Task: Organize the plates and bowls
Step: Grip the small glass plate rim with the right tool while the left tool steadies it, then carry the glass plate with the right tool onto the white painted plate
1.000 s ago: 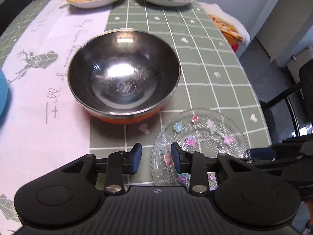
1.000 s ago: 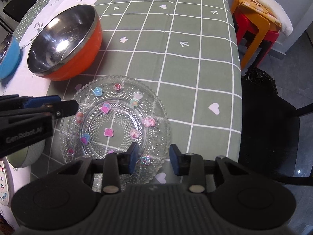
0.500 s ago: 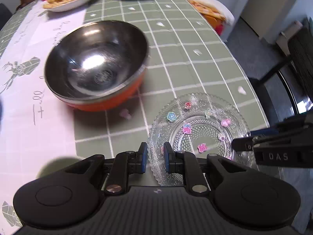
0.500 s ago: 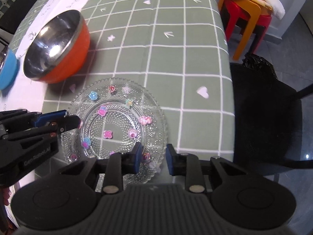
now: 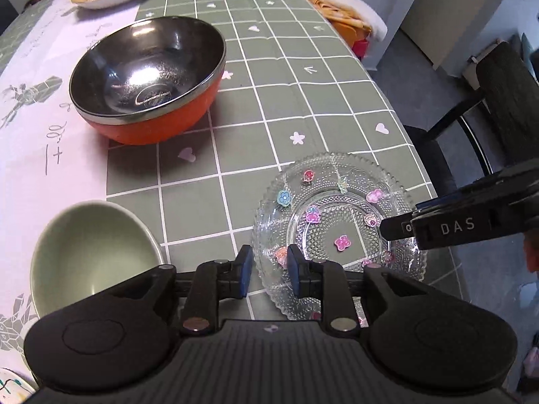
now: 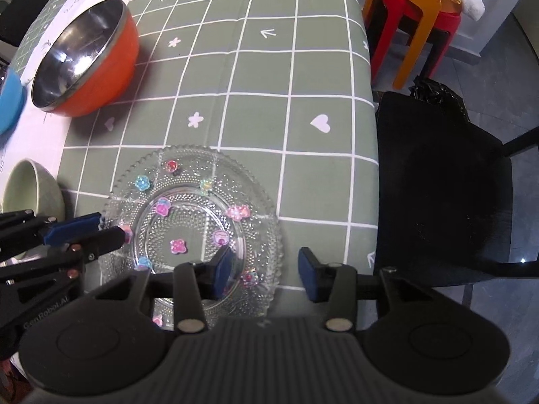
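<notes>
Both grippers, left (image 5: 267, 276) at the plate's (image 6: 262, 215) 9 o'clock rim, right (image 6: 264, 274) at 5, opening, gripping nothing, probably just set down.

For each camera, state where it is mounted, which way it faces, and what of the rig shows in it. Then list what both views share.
Left wrist: sits on the left gripper, looking steeply down past its opening jaws, which straddle the glass plate's near rim; the right gripper enters from the right.
Right wrist: sits on the right gripper, looking steeply down past its opening jaws, which straddle the plate's rim; the left gripper enters from the left.
Shared: glass plate, orange bowl, green bowl, checked tablecloth.
</notes>
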The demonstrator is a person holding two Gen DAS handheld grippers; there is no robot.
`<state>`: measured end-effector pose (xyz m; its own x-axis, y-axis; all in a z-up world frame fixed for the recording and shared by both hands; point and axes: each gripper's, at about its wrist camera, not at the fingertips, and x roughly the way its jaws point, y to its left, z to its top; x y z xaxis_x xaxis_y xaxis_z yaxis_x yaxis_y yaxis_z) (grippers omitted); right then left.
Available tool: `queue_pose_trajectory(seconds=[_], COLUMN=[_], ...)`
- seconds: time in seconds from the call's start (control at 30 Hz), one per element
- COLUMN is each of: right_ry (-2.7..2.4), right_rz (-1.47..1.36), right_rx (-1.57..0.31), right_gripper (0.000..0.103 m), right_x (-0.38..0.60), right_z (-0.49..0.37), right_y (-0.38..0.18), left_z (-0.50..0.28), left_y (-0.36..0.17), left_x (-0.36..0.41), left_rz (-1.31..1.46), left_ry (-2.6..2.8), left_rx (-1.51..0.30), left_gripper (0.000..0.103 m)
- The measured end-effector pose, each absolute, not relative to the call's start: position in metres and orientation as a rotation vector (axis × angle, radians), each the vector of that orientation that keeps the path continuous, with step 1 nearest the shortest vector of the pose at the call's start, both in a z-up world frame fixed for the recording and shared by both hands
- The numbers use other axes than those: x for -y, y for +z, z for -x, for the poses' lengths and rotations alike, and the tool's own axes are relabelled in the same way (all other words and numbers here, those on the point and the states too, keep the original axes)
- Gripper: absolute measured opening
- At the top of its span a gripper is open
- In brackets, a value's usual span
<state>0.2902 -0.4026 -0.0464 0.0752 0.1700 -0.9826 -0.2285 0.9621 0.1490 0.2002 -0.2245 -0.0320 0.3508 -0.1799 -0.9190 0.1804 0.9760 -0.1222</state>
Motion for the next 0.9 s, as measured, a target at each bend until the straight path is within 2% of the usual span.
queue_pose_trajectory(seconds=[0.1, 0.23, 0.3, 0.4, 0.47, 0.53, 0.9], right_ry=[0.303, 0.308, 0.301, 0.286, 0.282, 0.274, 0.373], right_rz=[0.055, 0.052, 0.048, 0.02, -0.002, -0.027, 0.084], right_rx=[-1.466, -1.463, -1.455, -1.442, -1.442, -1.444, -1.469], right_gripper=[0.045, 0.035, 0.034, 0.031, 0.029, 0.026, 0.027], right_x=[0.4, 0.398, 0.398, 0.403, 0.406, 0.41, 0.389], right_z=[-0.289, -0.286, -0.284, -0.282, -0.281, -0.28, -0.246], right_y=[-0.046, -0.044, -0.044, -0.043, -0.043, -0.044, -0.04], left_z=[-0.198, -0.2, -0.202, -0.203, -0.201, -0.199, -0.137], left_y=[-0.035, -0.037, -0.038, -0.038, -0.038, -0.037, -0.033], left_x=[0.233, 0.242, 0.243, 0.24, 0.236, 0.231, 0.217], left_rz=[-0.068, -0.083, -0.059, -0.037, -0.02, 0.014, 0.052], left_ry=[-0.227, -0.22, -0.226, -0.212, -0.21, -0.207, -0.175], left_rx=[-1.176, -1.182, -1.205, -1.21, -1.217, -1.236, -1.29], left_gripper=[0.032, 0.044, 0.045, 0.041, 0.032, 0.029, 0.029])
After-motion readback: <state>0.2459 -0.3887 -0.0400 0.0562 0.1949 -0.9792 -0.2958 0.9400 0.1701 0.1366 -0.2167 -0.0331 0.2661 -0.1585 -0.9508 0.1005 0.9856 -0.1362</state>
